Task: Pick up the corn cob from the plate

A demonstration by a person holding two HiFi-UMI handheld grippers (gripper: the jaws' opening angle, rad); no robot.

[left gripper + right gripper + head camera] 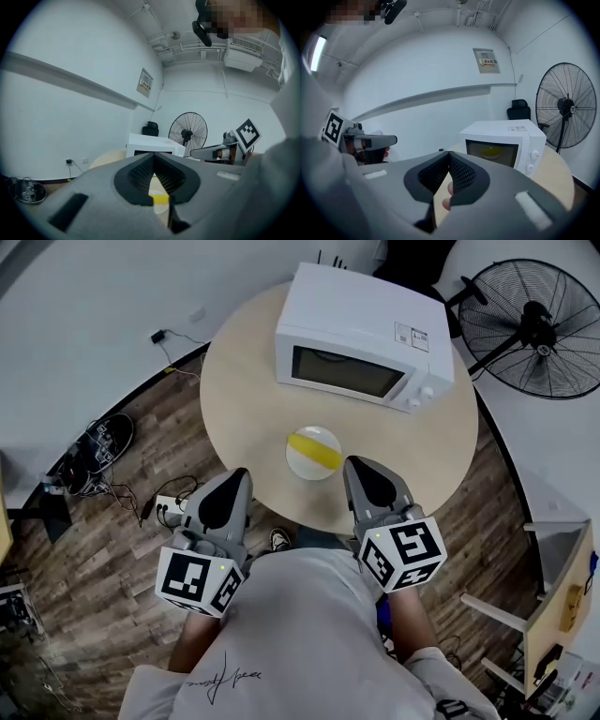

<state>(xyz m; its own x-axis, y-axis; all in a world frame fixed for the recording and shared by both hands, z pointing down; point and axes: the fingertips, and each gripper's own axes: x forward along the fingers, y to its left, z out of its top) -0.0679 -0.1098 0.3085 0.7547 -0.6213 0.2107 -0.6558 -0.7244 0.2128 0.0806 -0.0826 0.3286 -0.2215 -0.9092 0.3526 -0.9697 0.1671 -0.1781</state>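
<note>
Corn cob lies yellow across a white plate near the front edge of a round wooden table, flanked by two hand-held grippers. At the table's front edge the left gripper has its jaws clenched on nothing. The right gripper, likewise closed and empty, points in just beside the plate. A white microwave stands at the far edge. Its top sticker and a wall notice are too small to read.
</note>
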